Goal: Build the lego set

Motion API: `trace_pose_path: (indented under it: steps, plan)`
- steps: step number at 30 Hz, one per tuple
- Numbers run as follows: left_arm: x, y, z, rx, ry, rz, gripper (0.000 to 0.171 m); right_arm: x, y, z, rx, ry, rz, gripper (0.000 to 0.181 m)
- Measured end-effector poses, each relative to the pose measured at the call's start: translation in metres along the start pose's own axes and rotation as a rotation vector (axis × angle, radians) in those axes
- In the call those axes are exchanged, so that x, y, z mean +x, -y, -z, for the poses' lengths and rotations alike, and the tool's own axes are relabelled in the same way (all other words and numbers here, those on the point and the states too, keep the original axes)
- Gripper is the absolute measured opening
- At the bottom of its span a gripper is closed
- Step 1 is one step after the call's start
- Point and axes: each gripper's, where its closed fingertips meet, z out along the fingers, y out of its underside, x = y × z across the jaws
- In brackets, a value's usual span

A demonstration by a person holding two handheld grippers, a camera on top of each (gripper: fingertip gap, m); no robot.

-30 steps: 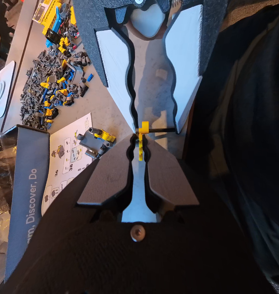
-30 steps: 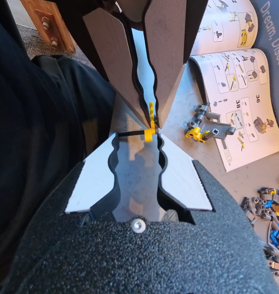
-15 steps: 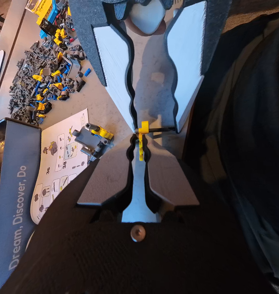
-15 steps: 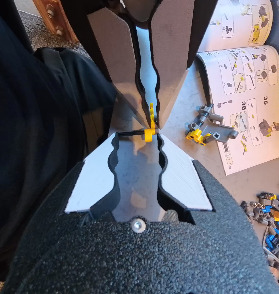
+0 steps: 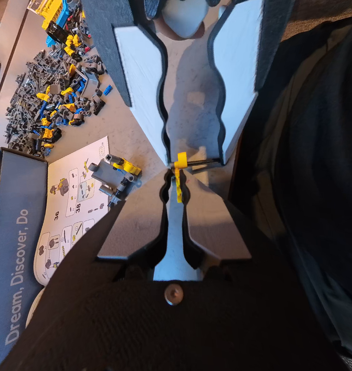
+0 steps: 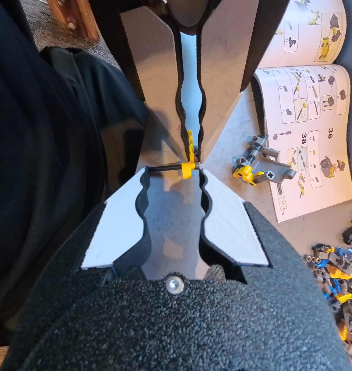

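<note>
My left gripper (image 5: 176,174) has dark fingers and is shut on a thin yellow beam (image 5: 178,186). A yellow connector (image 5: 181,159) at the beam's end sits on a black axle (image 5: 201,162). My right gripper (image 6: 173,169) has white fingers and holds that axle (image 6: 163,168) lengthwise, one end against each fingertip. The two grippers meet tip to tip above the table's near edge. In the right wrist view the left gripper (image 6: 192,159) comes in from the top with the yellow beam (image 6: 190,144), and the connector (image 6: 186,170) shows on the axle. In the left wrist view the right gripper (image 5: 194,162) comes in from the top.
A grey and yellow sub-assembly (image 5: 119,176) (image 6: 259,166) lies at the edge of an open instruction booklet (image 5: 70,200) (image 6: 321,140). A pile of small grey, blue and yellow parts (image 5: 50,100) (image 6: 336,271) lies beyond. A dark box (image 5: 16,220) flanks the booklet. A person's dark clothing (image 5: 311,180) fills the side off the table.
Both grippers keep the same hold on the beam and the axle. The pair has drifted and turned slightly over the table, so the booklet and the pile shift in the views.
</note>
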Motion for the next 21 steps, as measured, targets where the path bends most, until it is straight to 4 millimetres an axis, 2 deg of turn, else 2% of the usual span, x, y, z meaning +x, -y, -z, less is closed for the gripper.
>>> trace_pose_path:
  steps: [3, 6, 21]
  plan:
    - [0.0035, -0.0054, -0.0039, -0.025, -0.014, -0.001, 0.007, 0.0003, 0.0002, 0.0014, -0.013, -0.025, 0.034, 0.051]
    - [0.0010, 0.0001, -0.0013, 0.003, -0.002, 0.008, 0.006, -0.0012, -0.0007, 0.0017, -0.016, -0.018, 0.023, 0.048]
    - [0.0000, -0.0022, -0.0024, -0.009, -0.002, 0.004, 0.007, -0.0024, -0.0030, 0.0019, -0.035, -0.013, 0.017, 0.044]
